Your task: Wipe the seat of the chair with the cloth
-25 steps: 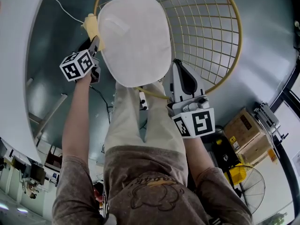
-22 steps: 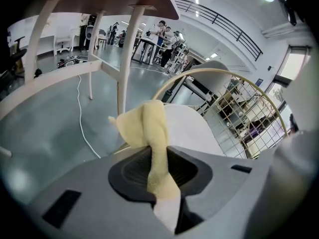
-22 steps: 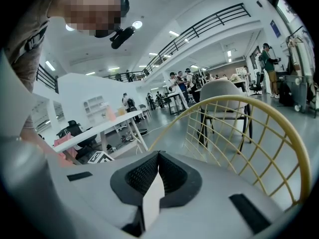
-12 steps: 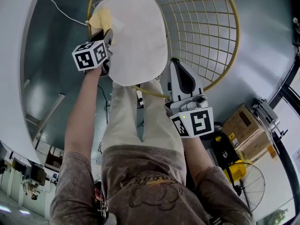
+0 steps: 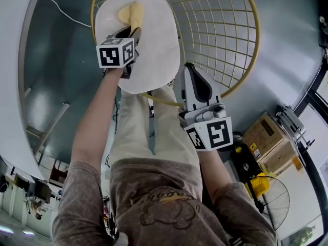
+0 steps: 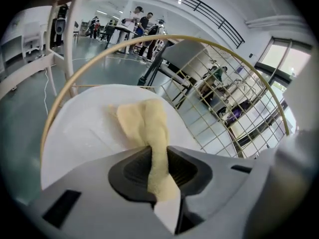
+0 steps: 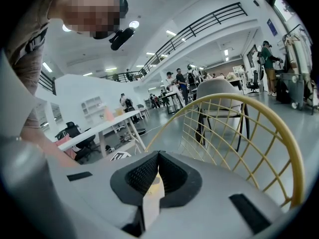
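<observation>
The chair has a white seat [image 5: 161,45] inside a gold wire frame [image 5: 225,35]. A yellow cloth [image 5: 130,13] lies bunched on the seat's far left part. My left gripper [image 5: 132,33] is shut on the cloth's near end and hovers over the seat. In the left gripper view the cloth [image 6: 144,126] runs from between the jaws out onto the seat [image 6: 82,133]. My right gripper [image 5: 190,68] is at the seat's near right edge, over the gold rim, with its jaws together. The right gripper view looks past my right gripper [image 7: 157,157] at the wire back [image 7: 239,128].
The person's legs [image 5: 148,132] stand just before the seat. A white table [image 5: 15,60] runs along the left. Cardboard boxes [image 5: 264,142] and a yellow fan [image 5: 269,199] stand at the right. People and other chairs show far off in the gripper views.
My left gripper has carried the cloth from the seat's left edge rightward and onto the seat. The right gripper has stayed almost still.
</observation>
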Demonstrator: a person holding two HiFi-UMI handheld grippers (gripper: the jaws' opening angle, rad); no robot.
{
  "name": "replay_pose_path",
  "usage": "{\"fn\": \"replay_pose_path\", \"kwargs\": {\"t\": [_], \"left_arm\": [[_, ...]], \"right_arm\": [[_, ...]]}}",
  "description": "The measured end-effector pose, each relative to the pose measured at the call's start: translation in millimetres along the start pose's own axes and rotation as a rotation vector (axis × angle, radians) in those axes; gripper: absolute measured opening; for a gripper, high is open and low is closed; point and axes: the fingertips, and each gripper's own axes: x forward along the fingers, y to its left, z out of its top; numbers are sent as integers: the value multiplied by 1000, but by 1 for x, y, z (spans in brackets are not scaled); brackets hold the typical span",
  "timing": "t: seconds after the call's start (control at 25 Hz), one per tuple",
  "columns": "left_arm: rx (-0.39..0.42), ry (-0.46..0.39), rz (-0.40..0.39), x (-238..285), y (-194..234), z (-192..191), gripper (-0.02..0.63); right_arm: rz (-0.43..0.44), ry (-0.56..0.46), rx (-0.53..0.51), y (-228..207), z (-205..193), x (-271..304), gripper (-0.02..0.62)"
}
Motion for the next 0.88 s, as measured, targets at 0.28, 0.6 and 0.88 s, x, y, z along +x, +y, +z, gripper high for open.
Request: {"fn": "replay_pose_path", "kwargs": {"t": [0.28, 0.6, 0.88], "left_arm": [[57, 53, -57, 22, -28, 3, 91], [109, 112, -173, 48, -83, -4, 91], [123, 133, -297, 52, -131, -16, 91]], "right_arm": [[-2, -11, 11, -4, 4, -2, 23], [-18, -12, 16, -14, 5, -6, 23], [-34, -16, 20, -24, 3, -16, 23]]}}
